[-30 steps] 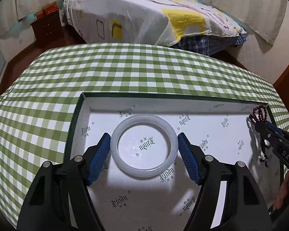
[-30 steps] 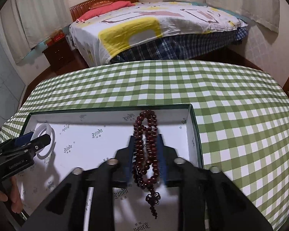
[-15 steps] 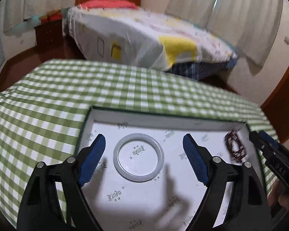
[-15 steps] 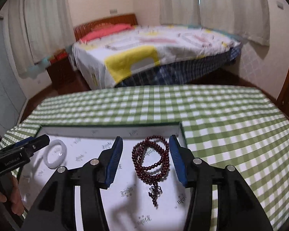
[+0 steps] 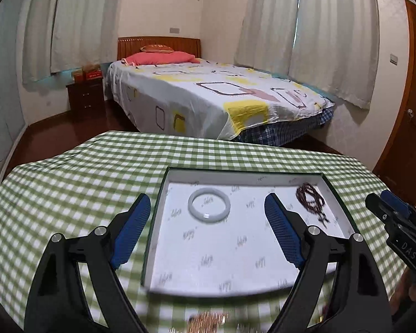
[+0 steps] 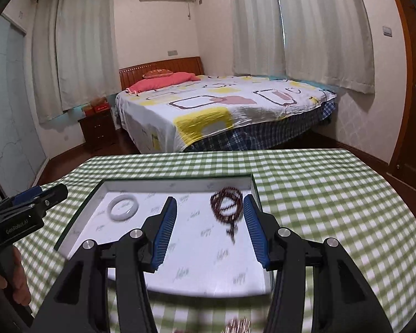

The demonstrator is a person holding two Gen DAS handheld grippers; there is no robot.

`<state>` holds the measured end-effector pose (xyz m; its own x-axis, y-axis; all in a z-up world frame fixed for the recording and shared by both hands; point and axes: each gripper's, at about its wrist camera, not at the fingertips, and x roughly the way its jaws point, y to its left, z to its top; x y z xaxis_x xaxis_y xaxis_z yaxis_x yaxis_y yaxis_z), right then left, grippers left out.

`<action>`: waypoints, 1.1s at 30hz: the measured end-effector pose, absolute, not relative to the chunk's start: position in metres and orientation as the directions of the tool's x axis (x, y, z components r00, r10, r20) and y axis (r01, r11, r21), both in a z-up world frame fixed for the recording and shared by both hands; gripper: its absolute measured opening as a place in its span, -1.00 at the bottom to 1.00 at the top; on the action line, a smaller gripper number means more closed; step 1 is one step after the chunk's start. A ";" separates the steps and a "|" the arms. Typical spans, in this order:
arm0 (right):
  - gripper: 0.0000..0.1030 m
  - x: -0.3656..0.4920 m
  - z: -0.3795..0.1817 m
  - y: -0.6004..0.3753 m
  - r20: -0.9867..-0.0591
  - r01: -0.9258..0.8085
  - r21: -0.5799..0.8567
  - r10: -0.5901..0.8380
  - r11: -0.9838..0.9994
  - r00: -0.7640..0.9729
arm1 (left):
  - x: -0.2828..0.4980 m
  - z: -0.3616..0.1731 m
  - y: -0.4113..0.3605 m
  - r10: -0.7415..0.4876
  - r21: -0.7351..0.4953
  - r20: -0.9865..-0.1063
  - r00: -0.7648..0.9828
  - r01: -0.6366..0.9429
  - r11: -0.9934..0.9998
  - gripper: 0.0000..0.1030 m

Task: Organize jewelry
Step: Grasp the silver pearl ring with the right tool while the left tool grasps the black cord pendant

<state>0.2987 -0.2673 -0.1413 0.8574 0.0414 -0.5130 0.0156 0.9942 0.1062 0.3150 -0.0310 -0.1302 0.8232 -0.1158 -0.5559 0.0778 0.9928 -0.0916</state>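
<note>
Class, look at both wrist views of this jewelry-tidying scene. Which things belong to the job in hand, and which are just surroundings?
Part of the job:
- white bangle, lying in the box
- dark red bead string, lying in the box
- open box
- left gripper and right gripper, both open and empty

Just surroundings:
- checked tablecloth
- bed
- nightstand
- curtains

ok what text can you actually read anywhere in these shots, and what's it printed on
"GenRobot.AI": on the body of the left gripper, seen from the right wrist view.
"DAS": on the body of the right gripper, seen from the left wrist view; more letters may be hidden.
Repeated dark logo print on the white lining of the box: blurred, not readable.
Red boxes on the nightstand: too small to read.
</note>
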 end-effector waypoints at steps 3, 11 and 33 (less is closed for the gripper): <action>-0.04 0.272 -0.146 -0.262 -0.525 0.006 0.118 0.057 0.993 0.849 | 0.293 -0.131 -0.024 -0.118 -0.103 -0.567 0.815 0.072 0.992 0.60; -0.04 0.207 -0.162 -0.250 -0.544 -0.001 0.097 0.054 0.995 0.837 | 0.233 -0.140 -0.007 -0.087 -0.105 -0.591 0.802 0.030 0.994 0.60; -0.07 0.130 -0.212 -0.187 -0.605 -0.135 0.090 0.162 0.987 0.779 | 0.127 -0.168 0.030 0.005 -0.073 -0.635 0.772 -0.067 0.995 0.60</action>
<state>0.1304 -0.1869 -0.2116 0.7794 0.1619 -0.6052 -0.1350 0.9867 0.0901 0.1270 0.0301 -0.1676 0.7721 0.0052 -0.6354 -0.0666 0.9951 -0.0727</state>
